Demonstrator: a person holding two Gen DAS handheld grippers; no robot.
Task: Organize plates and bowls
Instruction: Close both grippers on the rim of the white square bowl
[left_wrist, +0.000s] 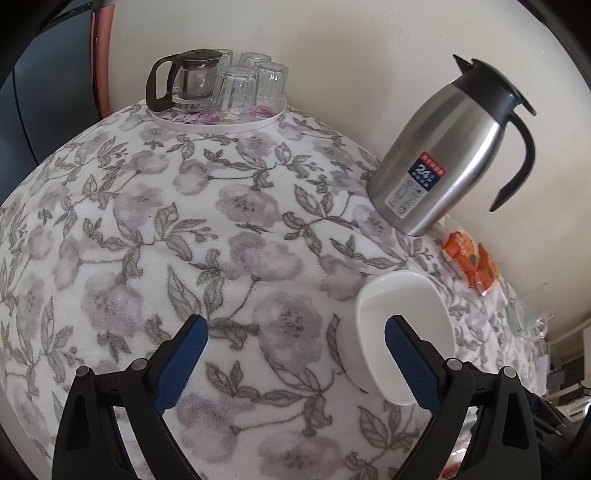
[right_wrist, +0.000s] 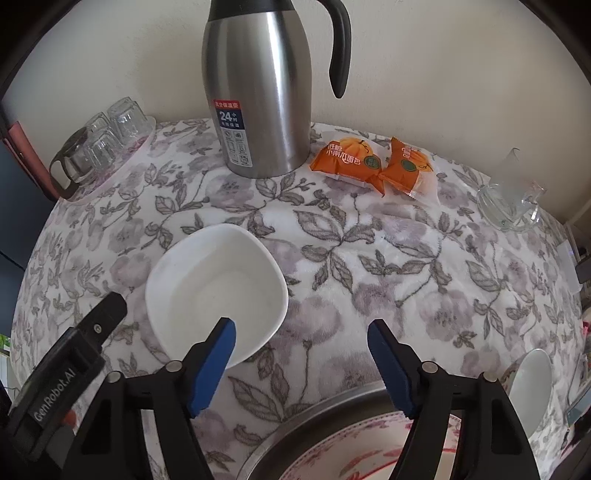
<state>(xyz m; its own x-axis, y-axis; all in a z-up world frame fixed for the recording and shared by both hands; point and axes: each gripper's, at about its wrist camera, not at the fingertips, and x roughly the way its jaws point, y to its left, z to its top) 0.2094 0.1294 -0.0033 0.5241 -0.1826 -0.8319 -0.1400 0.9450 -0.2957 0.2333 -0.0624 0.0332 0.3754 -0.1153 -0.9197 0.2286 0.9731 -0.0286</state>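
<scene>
**Closing in on the white bowl from both sides**

I am hanging my left gripper (left_wrist: 295, 354) over the white, rounded-square ceramic bowl (right_wrist: 218, 291), which is sitting upright on the floral grey-and-lilac fleece tablecloth (left_wrist: 236, 206). In my left view the bowl is lying at about four o'clock, with my right-hand pad crossing its near rim. My left jaws are standing wide with nothing between them, probably so one finger can drop inside the rim and the other outside.

My right gripper (right_wrist: 301, 354) is hovering with its jaws moderately wide and empty. The bowl is sitting at nine o'clock of them, and a flower-patterned plate in a steel-rimmed dish (right_wrist: 332, 443) is waiting at six o'clock, likely the stacking spot. A second white bowl (right_wrist: 530, 384) is resting at four o'clock.

The stainless-steel vacuum jug with black handle (right_wrist: 258, 92) is standing at twelve o'clock, well apart
</scene>
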